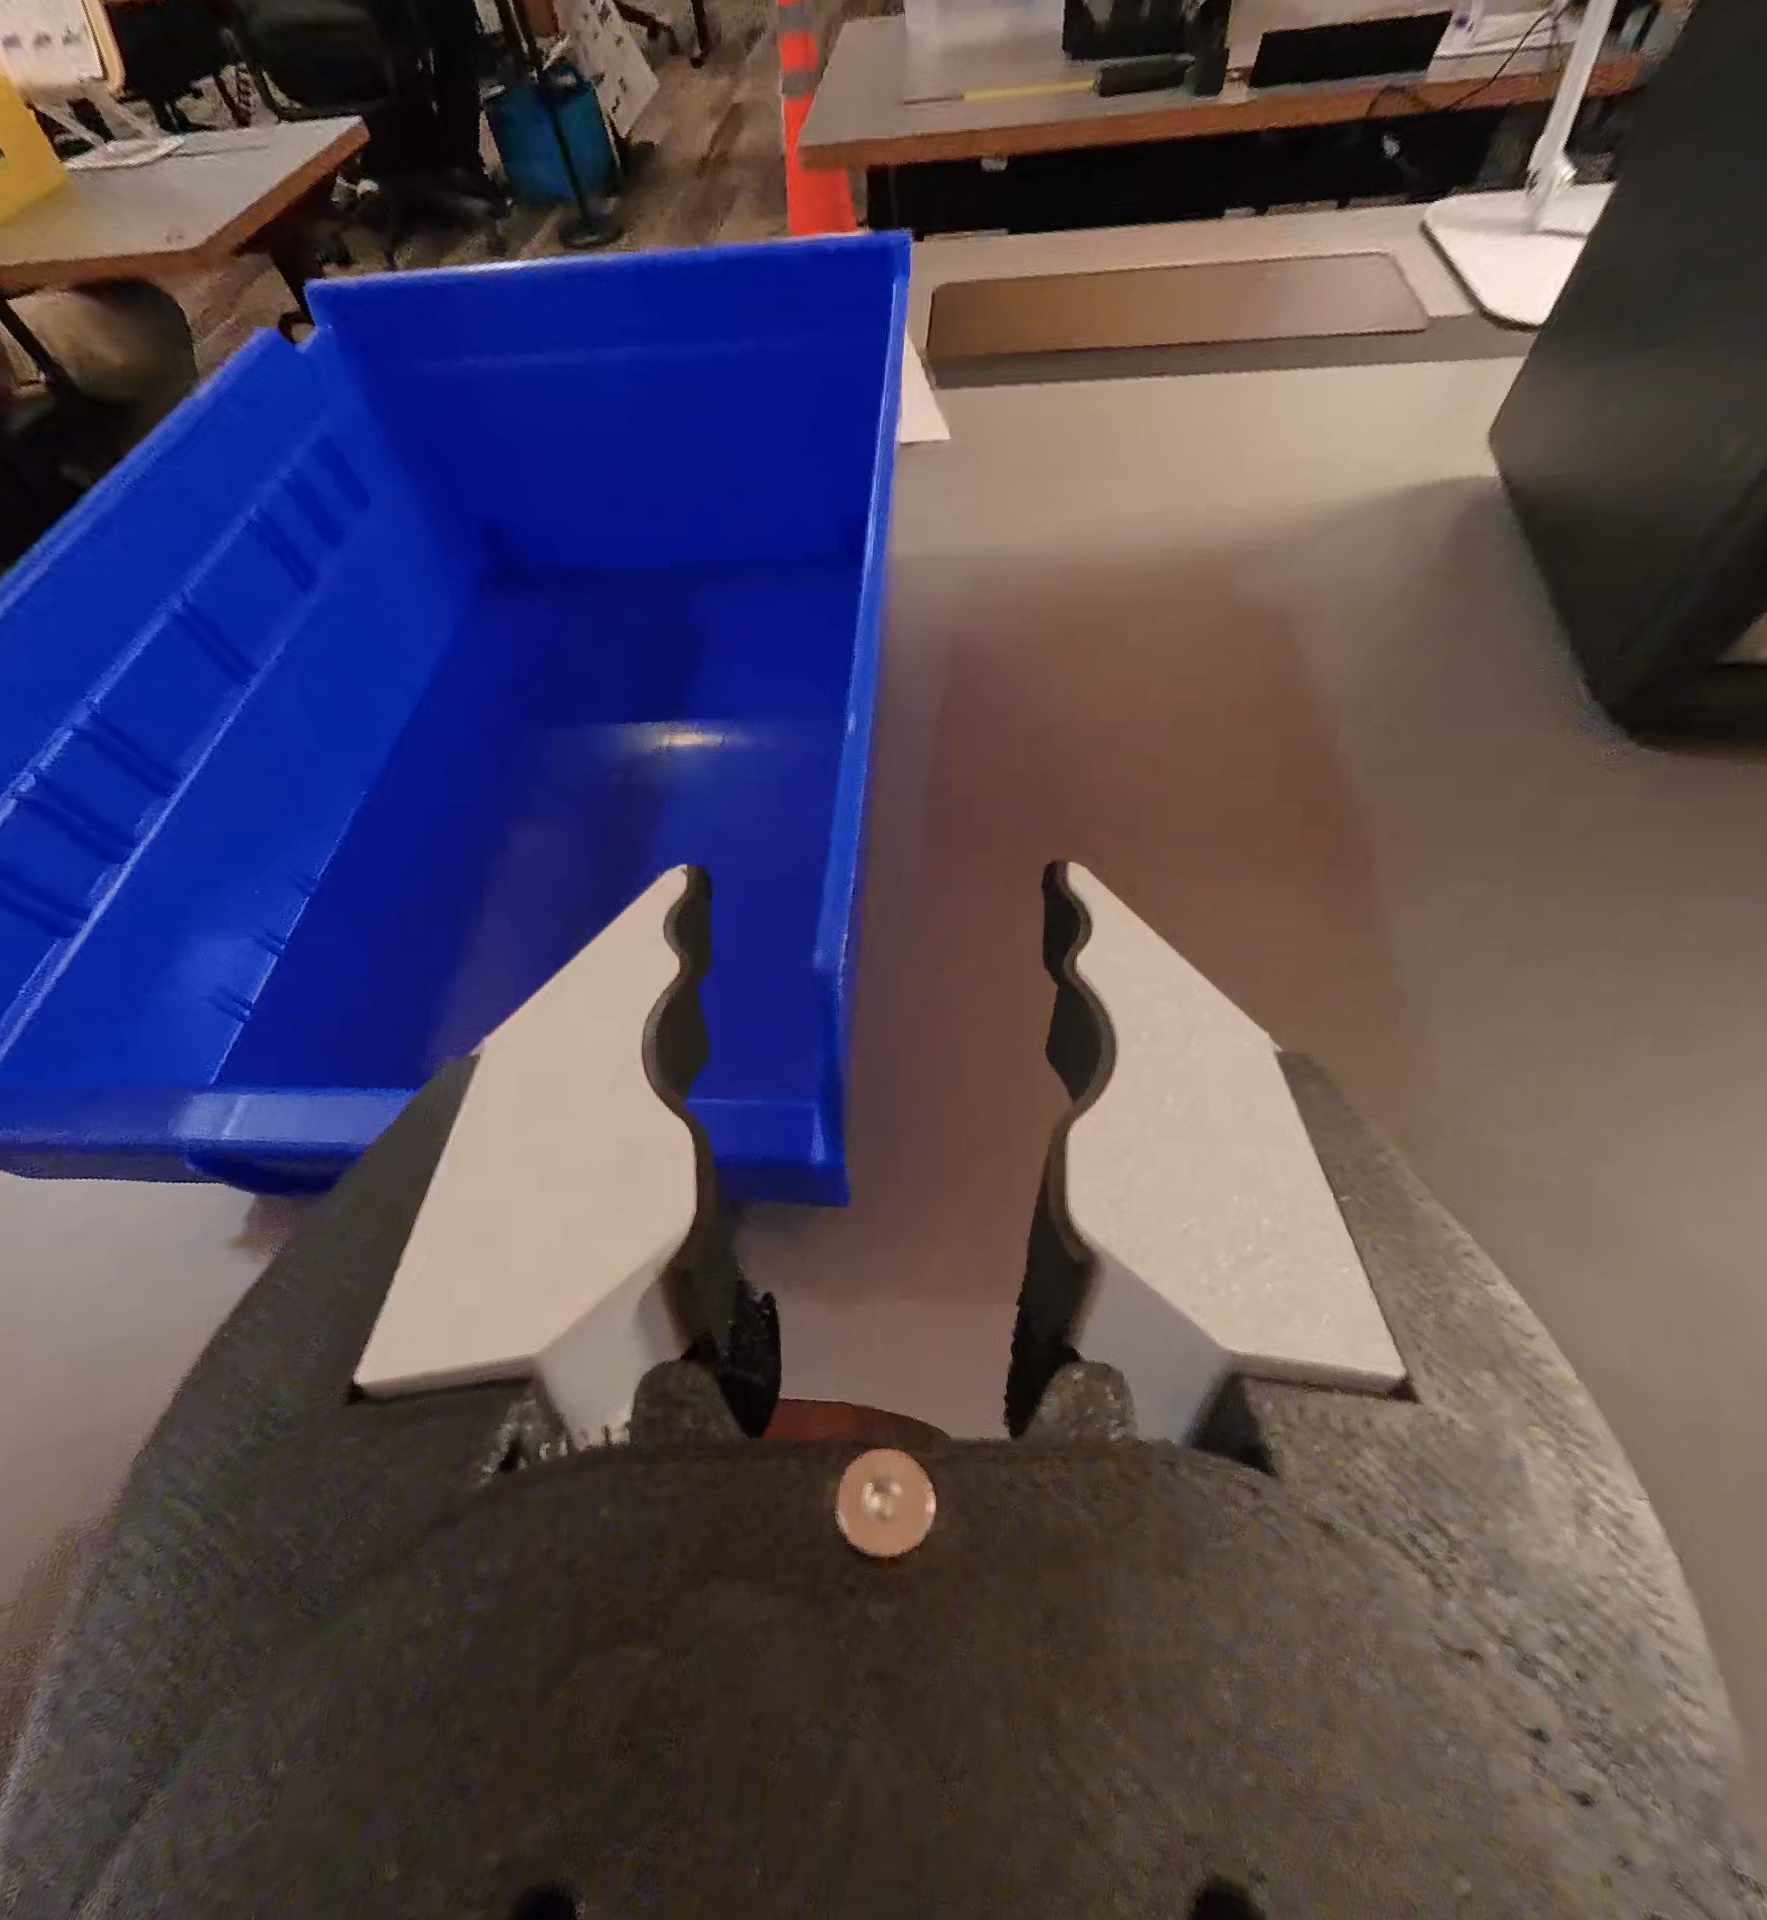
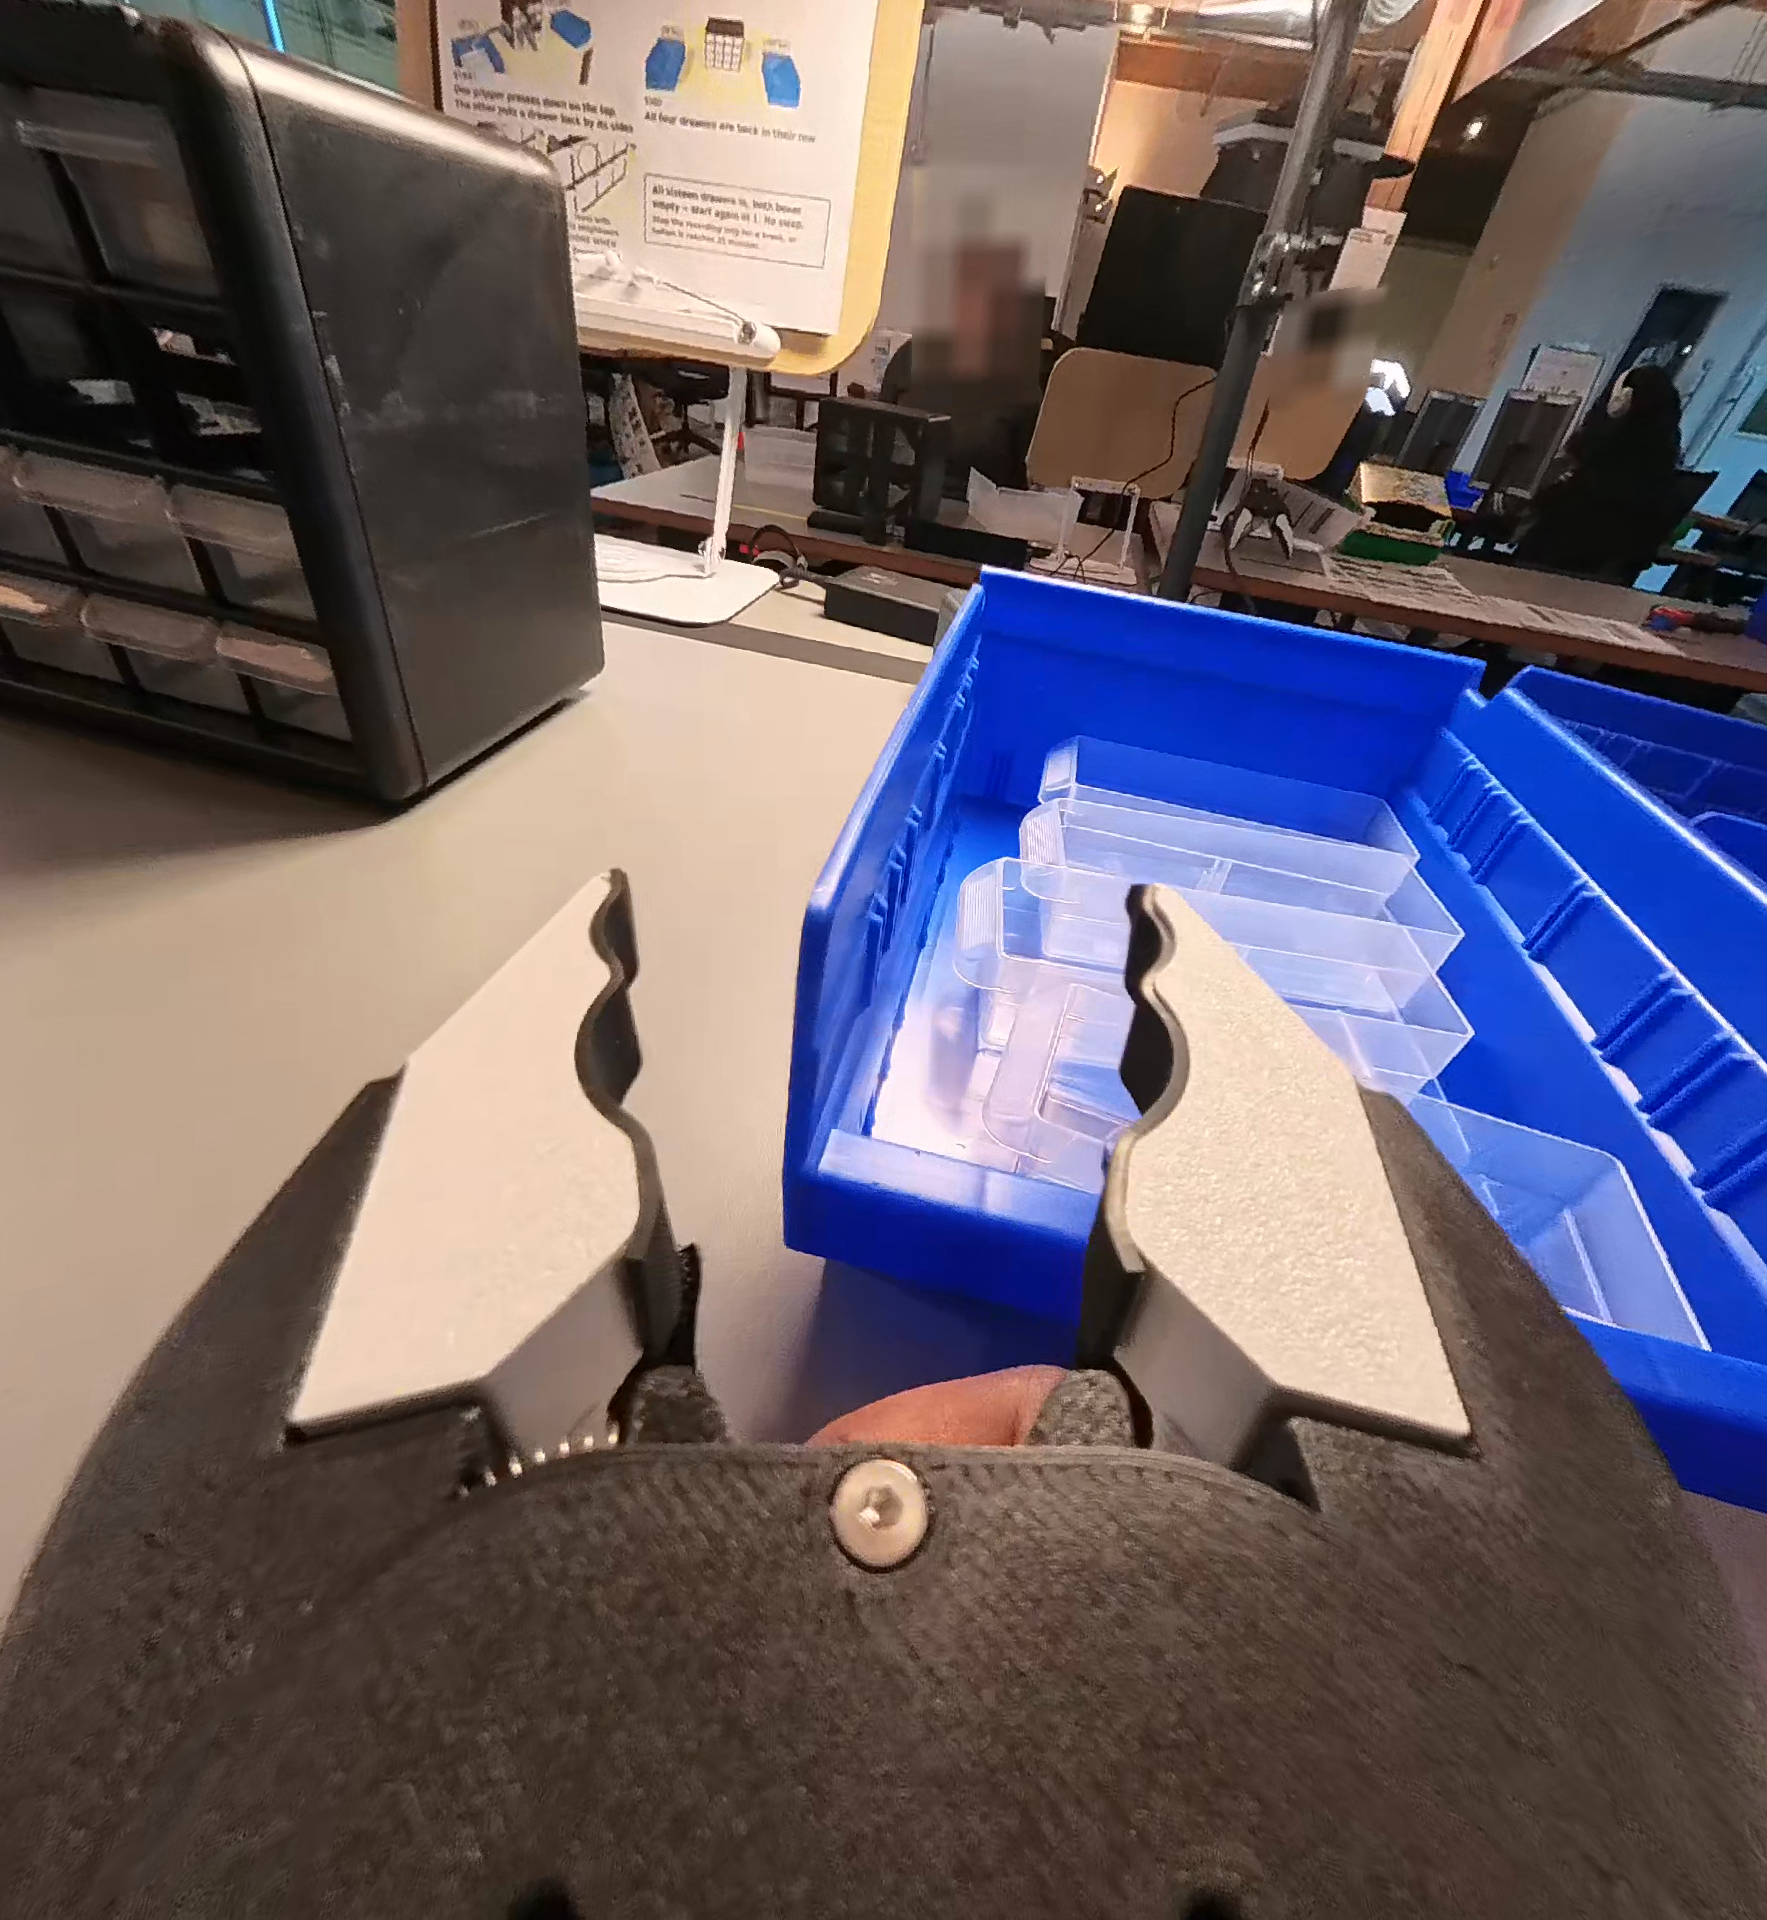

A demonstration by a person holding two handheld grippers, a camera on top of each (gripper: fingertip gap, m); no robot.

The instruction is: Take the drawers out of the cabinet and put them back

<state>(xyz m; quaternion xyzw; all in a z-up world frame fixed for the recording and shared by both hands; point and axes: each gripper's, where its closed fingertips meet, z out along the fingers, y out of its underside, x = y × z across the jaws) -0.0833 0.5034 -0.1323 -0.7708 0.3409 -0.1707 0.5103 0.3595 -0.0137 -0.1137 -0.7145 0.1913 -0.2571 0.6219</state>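
Grey, matte tabletop (image 1: 1274, 831) carries everything, with workshop benches and an orange cone (image 1: 811, 114) behind. Only the left wrist view shows the bare blue bin (image 1: 588, 644), glossy plastic with ribbed side walls, its long axis running away from the camera; the cabinet there is just a dark slab at the right edge. The right wrist view alone shows the cabinet (image 2: 266, 416) from its front corner: a black plastic box at upper left, some slots filled, others gaping. Clear drawers (image 2: 1232, 883) lie stacked in a second blue bin (image 2: 962, 1226) right of the cabinet, long axes crosswise, lipped handles toward the cabinet. Left gripper (image 1: 874, 883) and right gripper (image 2: 879, 894) both gape wide, holding nothing.
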